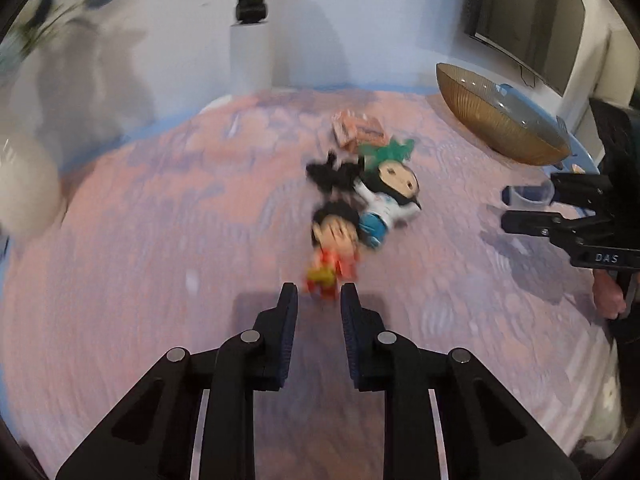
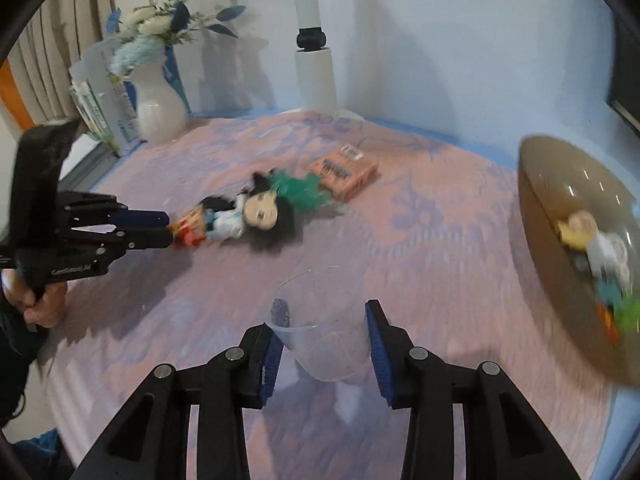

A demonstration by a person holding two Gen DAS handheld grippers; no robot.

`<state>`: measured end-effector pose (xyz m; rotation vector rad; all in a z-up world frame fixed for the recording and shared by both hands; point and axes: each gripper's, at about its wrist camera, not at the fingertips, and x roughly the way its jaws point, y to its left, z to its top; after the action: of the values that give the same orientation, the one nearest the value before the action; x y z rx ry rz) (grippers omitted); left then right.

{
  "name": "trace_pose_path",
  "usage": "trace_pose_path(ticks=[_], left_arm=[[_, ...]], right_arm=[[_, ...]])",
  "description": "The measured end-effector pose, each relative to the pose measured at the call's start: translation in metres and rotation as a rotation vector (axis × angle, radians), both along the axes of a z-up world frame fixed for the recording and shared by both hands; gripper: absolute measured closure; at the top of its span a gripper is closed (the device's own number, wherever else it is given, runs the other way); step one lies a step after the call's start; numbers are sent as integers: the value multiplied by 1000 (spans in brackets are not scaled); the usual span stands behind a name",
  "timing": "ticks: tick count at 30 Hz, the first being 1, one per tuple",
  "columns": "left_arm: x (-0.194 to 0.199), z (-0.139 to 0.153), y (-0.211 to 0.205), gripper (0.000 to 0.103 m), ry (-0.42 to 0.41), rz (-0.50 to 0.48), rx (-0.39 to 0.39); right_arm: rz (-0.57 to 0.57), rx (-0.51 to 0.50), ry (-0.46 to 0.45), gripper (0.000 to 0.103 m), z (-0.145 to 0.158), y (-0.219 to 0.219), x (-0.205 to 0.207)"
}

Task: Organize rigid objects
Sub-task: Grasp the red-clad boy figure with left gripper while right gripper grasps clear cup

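Left tongs (image 1: 319, 294): shown with the jaws apart, nothing between them, the tips just short of the red-and-yellow feet of a doll in red (image 1: 334, 246) that lies on the pink-and-lilac patterned surface (image 1: 160, 240). In the right wrist view the same tongs (image 2: 170, 232) are seen from the side at the left, their tips at the doll's red end; whether contact is made cannot be told.

Second doll (image 1: 390, 196): dressed in white and blue, with dark hair and a green headpiece, laid beside and touching the first, slightly farther away. An orange carton (image 1: 358, 128) is laid just beyond the green headpiece.

Right tongs (image 2: 326, 320): jaws held apart on either side of a clear plastic cup (image 2: 320, 336), which is tilted with its mouth toward the far side. A gap is visible at the right finger; contact at the left finger cannot be told.

Amber ribbed glass bowl (image 1: 496, 120): placed at the far right of the surface. In the right wrist view the bowl (image 2: 560, 200) is blurred, and small colourful figures (image 2: 596, 256) are seen inside it.

White vase (image 2: 158, 108): stood at the far left, filled with blue and white flowers.
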<state>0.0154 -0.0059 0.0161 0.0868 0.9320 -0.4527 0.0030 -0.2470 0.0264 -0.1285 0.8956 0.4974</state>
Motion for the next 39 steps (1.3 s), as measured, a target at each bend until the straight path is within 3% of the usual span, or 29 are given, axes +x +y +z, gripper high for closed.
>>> trace_pose_path(ticks=[4,6,9,10,11,12,13,16,18,19,20,25,28,33,34,37,39], left_arm=[[-18,-6,0,83,25,-7,-11],[-13,0,0,60,11,34,2],[1,16,2,50,-30,53,-23],[5,18,-1,45,-38,55,-15],[10,19,-6,31,-46,54,6],[15,19,-11,27,-54,48,28],[20,17,-20,27,-68,35,56],[33,5,-41,31,-85,8,147],[39,-8,-55,47,-58,-50,180],[39,-9,-56,48,-65,-58,181],[40,-8,-56,57,-77,-59,157],[35,-5,-42,67,-66,-12,80],[20,-1,-34,67,-79,41,51],[-11,5,-23,67,-81,89,-14],[-13,4,-24,67,-77,89,-16],[-25,4,-23,67,-48,76,-40],[-37,10,-22,67,-43,64,-100]], right_arm=[[-26,34,19,64,-15,-4,-21],[-43,28,32,65,-20,-4,-22],[-52,15,36,63,-21,-5,-24],[-56,14,42,58,-23,-6,-23],[-56,16,50,45,-25,-6,-22],[-50,24,57,39,-25,-6,-21],[-44,33,56,28,-24,-6,-22],[-43,41,32,25,-21,-8,-27],[-45,63,31,24,-19,-12,-28],[-51,72,38,24,-20,-15,-26],[-56,77,52,24,-22,-16,-24],[-41,63,54,25,-23,-10,-23],[14,18,30,50,-24,6,-28],[11,-102,-18,55,-29,26,-30],[14,-107,-27,68,-28,27,-30],[29,-111,-52,67,-26,28,-35],[41,-103,-71,67,-23,27,-39]])
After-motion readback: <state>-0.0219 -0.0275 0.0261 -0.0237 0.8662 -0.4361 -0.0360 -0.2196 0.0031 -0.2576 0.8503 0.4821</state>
